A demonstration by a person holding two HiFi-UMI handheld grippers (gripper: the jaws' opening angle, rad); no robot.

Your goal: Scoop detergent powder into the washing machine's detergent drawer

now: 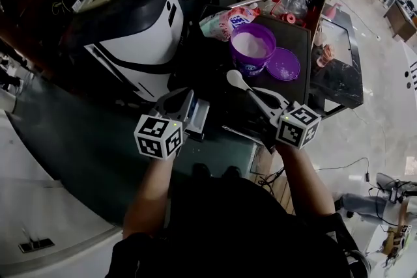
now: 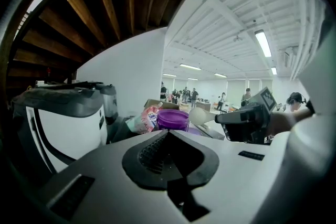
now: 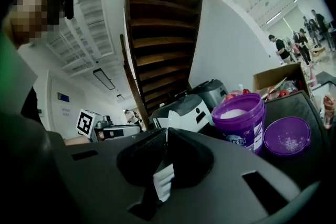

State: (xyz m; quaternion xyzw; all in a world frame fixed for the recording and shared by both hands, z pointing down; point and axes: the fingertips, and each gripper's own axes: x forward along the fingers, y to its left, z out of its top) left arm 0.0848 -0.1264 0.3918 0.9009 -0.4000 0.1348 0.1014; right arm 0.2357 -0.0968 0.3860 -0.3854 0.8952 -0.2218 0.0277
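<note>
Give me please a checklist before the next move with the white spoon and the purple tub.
1. Round purple plastic tub uncovered, white powder inside: ok.
2. Round purple lid lying beside tub: ok.
3. White plastic spoon clamped in right gripper: ok.
4. Spoon filled with powder: cannot tell.
5. Left gripper shut, empty: ok.
6. Detergent drawer open: cannot tell, not seen.

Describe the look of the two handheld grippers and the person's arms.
Both the left gripper and right gripper have pale grey bodies with dark ribbed jaw pads. Each carries a white cube printed with black square markers. No sleeves reach the forearms.
</note>
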